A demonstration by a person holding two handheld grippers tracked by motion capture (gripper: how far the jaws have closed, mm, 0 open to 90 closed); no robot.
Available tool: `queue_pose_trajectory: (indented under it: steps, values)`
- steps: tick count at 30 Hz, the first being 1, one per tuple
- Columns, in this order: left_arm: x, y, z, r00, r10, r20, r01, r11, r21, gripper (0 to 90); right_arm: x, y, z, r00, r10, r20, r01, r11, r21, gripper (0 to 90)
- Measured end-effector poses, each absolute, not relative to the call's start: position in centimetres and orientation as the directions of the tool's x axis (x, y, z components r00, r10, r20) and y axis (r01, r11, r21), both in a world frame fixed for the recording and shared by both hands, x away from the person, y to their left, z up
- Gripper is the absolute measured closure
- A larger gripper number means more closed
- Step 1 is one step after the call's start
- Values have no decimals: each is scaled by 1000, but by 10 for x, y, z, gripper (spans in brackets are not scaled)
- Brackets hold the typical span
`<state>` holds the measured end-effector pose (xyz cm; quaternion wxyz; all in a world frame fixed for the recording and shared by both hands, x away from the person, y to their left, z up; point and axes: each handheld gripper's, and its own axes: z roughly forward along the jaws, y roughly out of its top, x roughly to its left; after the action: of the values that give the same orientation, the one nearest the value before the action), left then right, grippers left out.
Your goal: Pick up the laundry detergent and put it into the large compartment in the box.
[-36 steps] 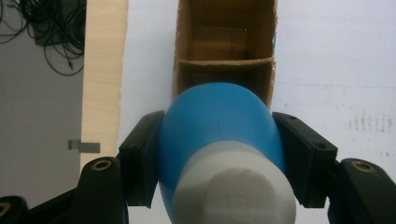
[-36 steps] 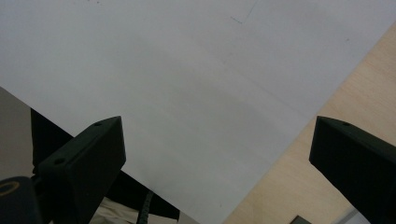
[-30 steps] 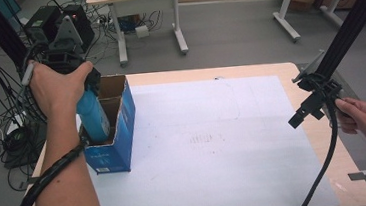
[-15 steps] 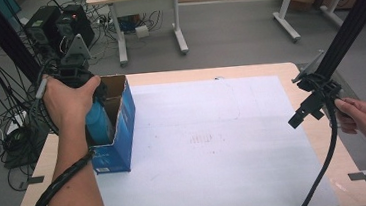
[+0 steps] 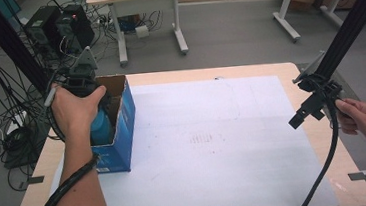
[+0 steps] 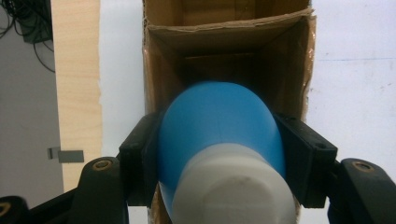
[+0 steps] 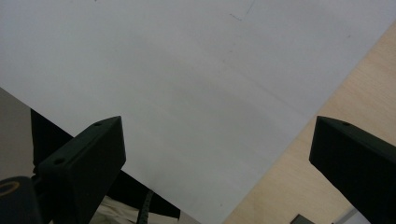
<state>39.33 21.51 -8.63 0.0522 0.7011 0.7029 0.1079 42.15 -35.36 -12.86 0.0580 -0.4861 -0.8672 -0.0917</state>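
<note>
Bottle (image 6: 219, 135) in blue plastic, pinched at its sides by the left gripper (image 5: 83, 84), now sits lower than a second ago, halfway inside the open cardboard box (image 5: 123, 131) at the table's left edge. I judge the release comes next; the right gripper (image 5: 316, 104) waits spread and empty at the right edge.
</note>
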Motion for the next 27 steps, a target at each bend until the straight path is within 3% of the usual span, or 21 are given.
queue_pose_trajectory:
  steps: [27]
  values:
    - [401,217,-118,0,997,82,983,-15,184,378,424,-351,-130,-521,833,186,854,512,97,35]
